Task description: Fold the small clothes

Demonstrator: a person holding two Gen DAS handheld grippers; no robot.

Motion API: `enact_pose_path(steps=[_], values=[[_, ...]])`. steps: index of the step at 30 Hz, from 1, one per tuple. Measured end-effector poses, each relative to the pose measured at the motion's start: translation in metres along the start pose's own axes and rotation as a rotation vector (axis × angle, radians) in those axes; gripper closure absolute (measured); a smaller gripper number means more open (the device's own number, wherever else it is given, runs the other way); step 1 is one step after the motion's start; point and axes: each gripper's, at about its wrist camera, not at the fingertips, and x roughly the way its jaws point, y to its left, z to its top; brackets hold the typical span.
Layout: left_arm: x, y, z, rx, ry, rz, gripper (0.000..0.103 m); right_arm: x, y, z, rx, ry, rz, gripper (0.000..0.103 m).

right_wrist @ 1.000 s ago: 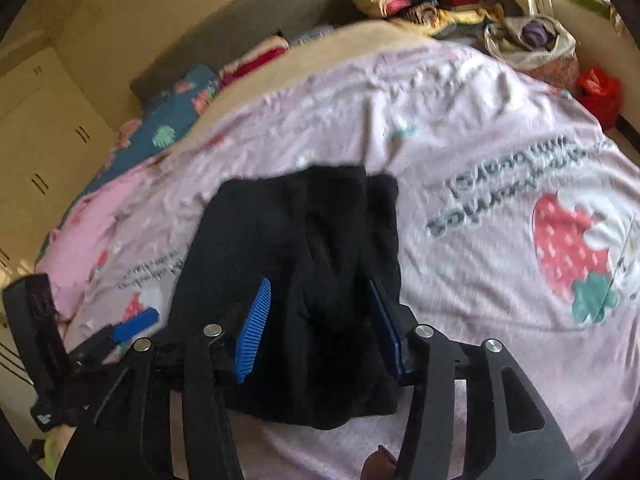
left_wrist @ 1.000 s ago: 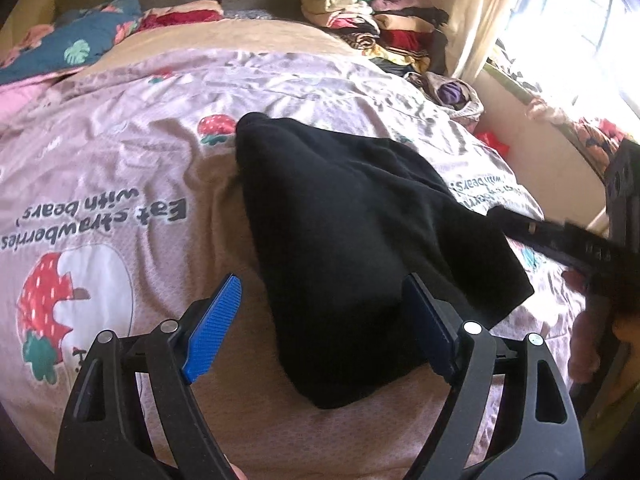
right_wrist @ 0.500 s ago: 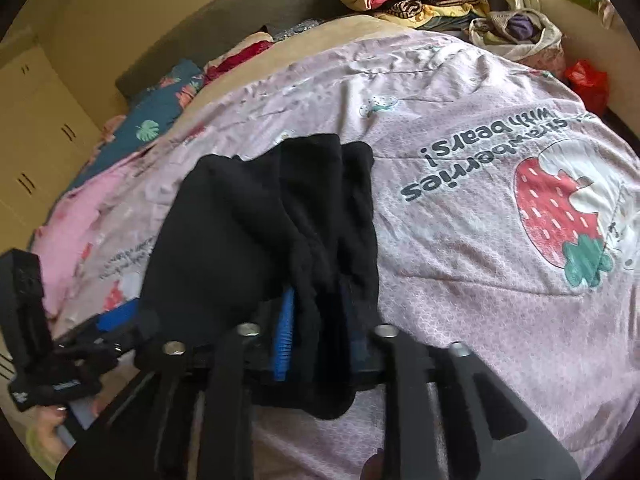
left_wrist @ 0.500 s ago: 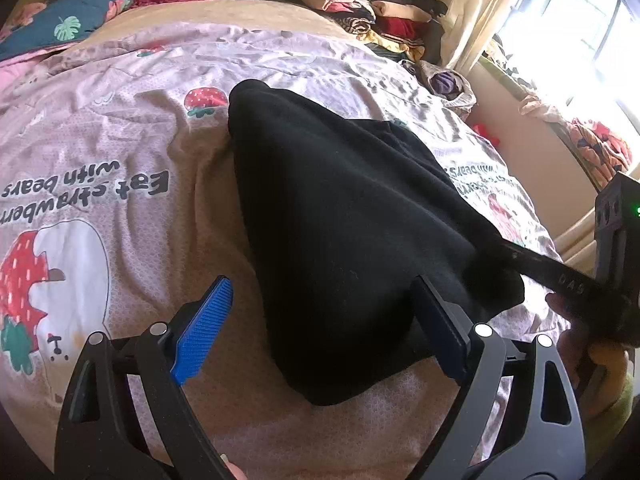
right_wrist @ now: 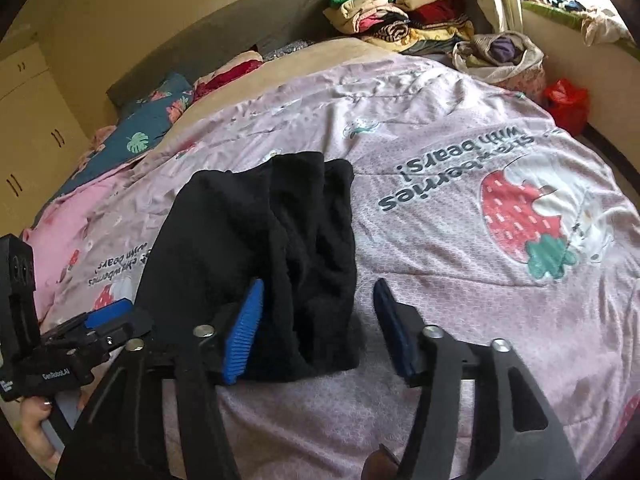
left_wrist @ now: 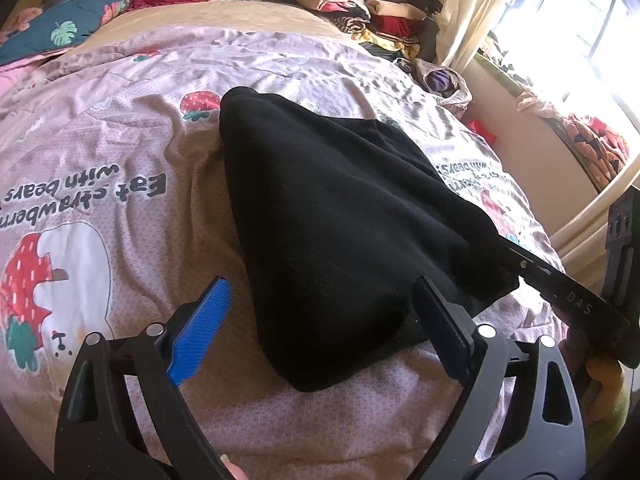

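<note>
A black garment point(left_wrist: 340, 216) lies folded on the pink strawberry-print bedspread point(left_wrist: 100, 160). My left gripper point(left_wrist: 320, 328) is open, its blue pads either side of the garment's near corner, gripping nothing. In the right wrist view the same garment point(right_wrist: 256, 232) lies bunched at centre. My right gripper point(right_wrist: 316, 328) is open, with the garment's near edge lying between its pads. The right gripper's arm shows in the left wrist view at the garment's right edge point(left_wrist: 560, 284). The left gripper shows at the lower left of the right wrist view point(right_wrist: 80, 332).
A pile of folded clothes point(right_wrist: 400, 12) sits at the head of the bed. A bag of clothes point(right_wrist: 500, 56) and a red bag point(right_wrist: 568, 104) lie by the wall. Pillows point(right_wrist: 152, 128) lie at the far left. A bright window point(left_wrist: 580, 40) is at the right.
My right gripper closed on the garment's near edge half a second ago and has now opened, letting it go. My left gripper stayed open and shifted little.
</note>
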Motion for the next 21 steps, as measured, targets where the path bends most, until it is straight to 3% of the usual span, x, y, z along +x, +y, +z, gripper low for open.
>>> enact_pose_path(steps=[3,7,15,21], values=[[-0.004,0.000,0.000,-0.006,-0.003,0.001,0.010,-0.009,0.002,-0.002,-0.011,-0.024,-0.017,0.033],[-0.013,0.002,0.001,-0.018,-0.011,-0.012,0.010,-0.023,0.007,-0.005,-0.035,-0.064,-0.038,0.014],[-0.042,-0.001,-0.006,-0.005,-0.066,-0.008,0.010,-0.057,0.024,-0.020,-0.104,-0.161,-0.047,0.005],[-0.063,-0.001,-0.018,0.014,-0.104,0.002,0.009,-0.081,0.035,-0.034,-0.128,-0.237,-0.060,0.005]])
